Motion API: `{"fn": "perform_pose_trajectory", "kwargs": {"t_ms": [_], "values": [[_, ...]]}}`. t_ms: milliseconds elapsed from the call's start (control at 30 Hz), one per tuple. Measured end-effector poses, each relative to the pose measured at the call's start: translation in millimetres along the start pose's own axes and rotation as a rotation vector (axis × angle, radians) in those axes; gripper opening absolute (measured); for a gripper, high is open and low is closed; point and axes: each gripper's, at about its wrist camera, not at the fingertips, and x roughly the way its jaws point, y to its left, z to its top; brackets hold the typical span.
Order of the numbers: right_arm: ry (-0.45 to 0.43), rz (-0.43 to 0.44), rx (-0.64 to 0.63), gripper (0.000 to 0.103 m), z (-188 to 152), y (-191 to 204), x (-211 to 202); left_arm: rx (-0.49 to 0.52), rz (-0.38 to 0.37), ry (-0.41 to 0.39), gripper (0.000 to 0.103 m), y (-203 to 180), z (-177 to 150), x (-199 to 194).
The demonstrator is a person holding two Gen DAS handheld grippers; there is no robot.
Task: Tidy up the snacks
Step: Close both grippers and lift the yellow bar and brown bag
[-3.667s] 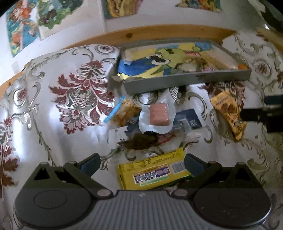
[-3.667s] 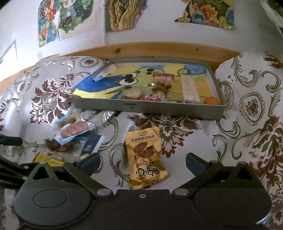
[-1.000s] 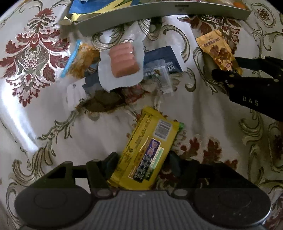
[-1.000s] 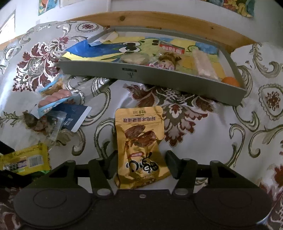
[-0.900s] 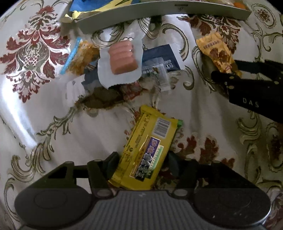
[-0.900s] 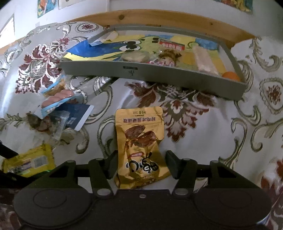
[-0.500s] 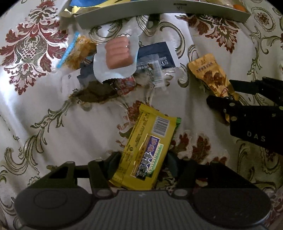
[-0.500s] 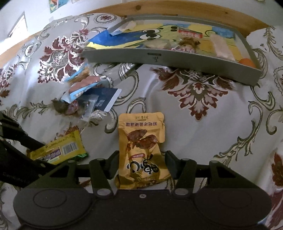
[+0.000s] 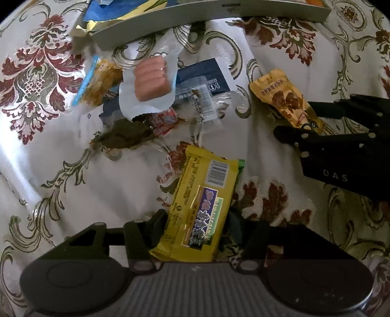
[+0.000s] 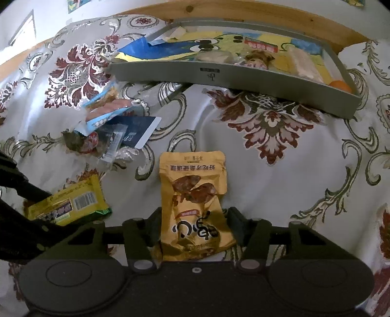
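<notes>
The grey tray (image 9: 219, 9) is chopped off by the top edge in the left wrist view. The dark brown packet (image 9: 126, 136) sits half buried under the sausage pack (image 9: 148, 85), label unreadable.

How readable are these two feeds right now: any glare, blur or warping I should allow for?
Left wrist view: glare whitens the tablecloth at left; the yellow packet in the left claw is sharp, barcode legible. Right wrist view: even light, the orange pouch in the right claw reads clearly. Fisheye bows the grey tray wall, and both frames darken at the corners.
</notes>
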Motion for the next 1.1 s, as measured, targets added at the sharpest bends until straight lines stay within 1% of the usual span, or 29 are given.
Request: {"fn": "perform_pose_trajectory", "kwargs": {"t_ms": [33, 133, 267, 367, 433, 500, 633, 667, 700, 833, 1000, 1100], "values": [[-0.003, 0.004, 0.003, 0.053, 0, 0, -1, -0.002, 0.001, 0.000, 0.057, -1, 0, 0], [-0.012, 0.013, 0.015, 0.049, 0, -2, -5, -0.018, -0.007, 0.001, 0.057, -3, -2, -4], [-0.012, 0.014, 0.010, 0.049, -1, 0, -9, -0.021, -0.007, -0.002, 0.057, -10, -5, -9], [-0.009, 0.001, -0.006, 0.052, -2, 2, -8, -0.025, -0.004, -0.006, 0.057, -12, -6, -14], [0.000, -0.013, -0.011, 0.059, -2, 2, -6, -0.030, -0.005, -0.005, 0.057, -13, -7, -18], [0.000, -0.013, 0.000, 0.063, -3, -1, -5, -0.040, -0.009, -0.004, 0.056, -11, -13, -23], [0.003, 0.003, 0.025, 0.066, -3, -5, 0, -0.068, -0.012, -0.001, 0.056, -7, -16, -28], [0.002, 0.006, 0.031, 0.064, -4, -6, 2, -0.078, -0.012, -0.002, 0.056, -7, -17, -29], [-0.001, 0.010, 0.042, 0.057, -4, -7, 2, -0.087, -0.014, -0.001, 0.056, -6, -17, -30], [-0.009, 0.044, 0.099, 0.046, -3, -15, -2, -0.115, -0.023, -0.002, 0.056, -3, -25, -36], [-0.022, 0.055, 0.103, 0.042, -5, -15, -13, -0.138, -0.034, -0.003, 0.056, -5, -34, -47], [-0.049, 0.020, 0.050, 0.042, -6, -8, -23, -0.138, -0.040, -0.012, 0.056, -6, -38, -57]]}}
